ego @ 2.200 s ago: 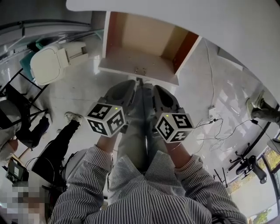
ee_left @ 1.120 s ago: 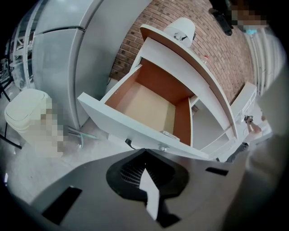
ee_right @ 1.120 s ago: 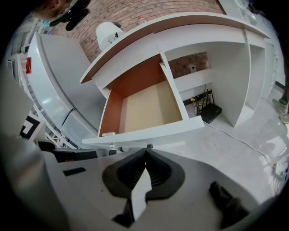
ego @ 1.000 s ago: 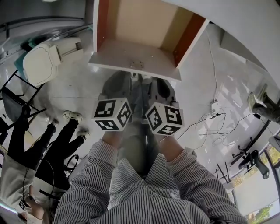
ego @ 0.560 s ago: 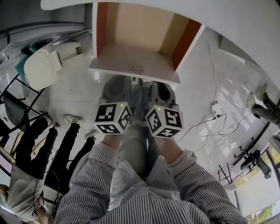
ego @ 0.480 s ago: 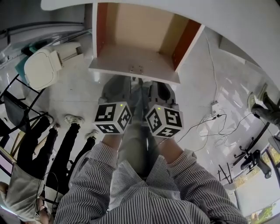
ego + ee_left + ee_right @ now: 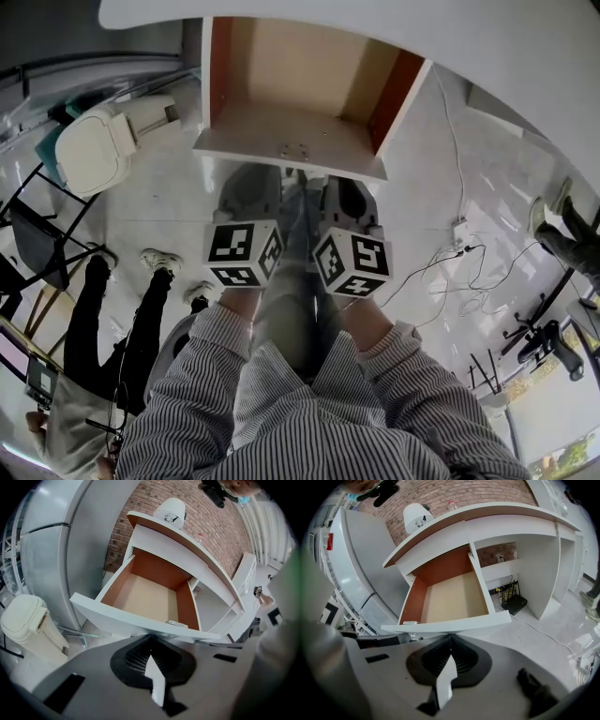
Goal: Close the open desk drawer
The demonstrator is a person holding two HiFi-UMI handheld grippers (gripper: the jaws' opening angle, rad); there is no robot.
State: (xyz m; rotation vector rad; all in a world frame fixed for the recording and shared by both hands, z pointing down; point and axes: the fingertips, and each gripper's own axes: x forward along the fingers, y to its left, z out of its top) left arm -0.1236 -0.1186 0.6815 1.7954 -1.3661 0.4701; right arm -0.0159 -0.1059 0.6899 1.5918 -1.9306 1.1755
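Note:
The desk drawer [image 7: 286, 150] stands pulled out from the white desk [image 7: 487, 47], its tan inside bare and its white front panel [image 7: 126, 620] facing me. Both gripper views look at that panel [image 7: 445, 623] from just below and in front. My left gripper [image 7: 270, 176] and right gripper [image 7: 330, 183] sit side by side, just short of the panel's underside. The left gripper [image 7: 149, 638] has its jaws shut with nothing between them. So does the right gripper [image 7: 451, 637]. Whether either tip touches the panel I cannot tell.
A white lidded bin [image 7: 89, 145] stands left of the drawer. A bystander's legs [image 7: 112, 319] and a black chair frame [image 7: 28, 234] are at the left. Cables [image 7: 459, 267] trail over the floor on the right. A black router [image 7: 515, 604] sits under the desk.
Both grippers have drawn closer together and nearer the drawer front than 2.2 s ago. In the last half second they barely move. The bystander's legs at the left have shifted.

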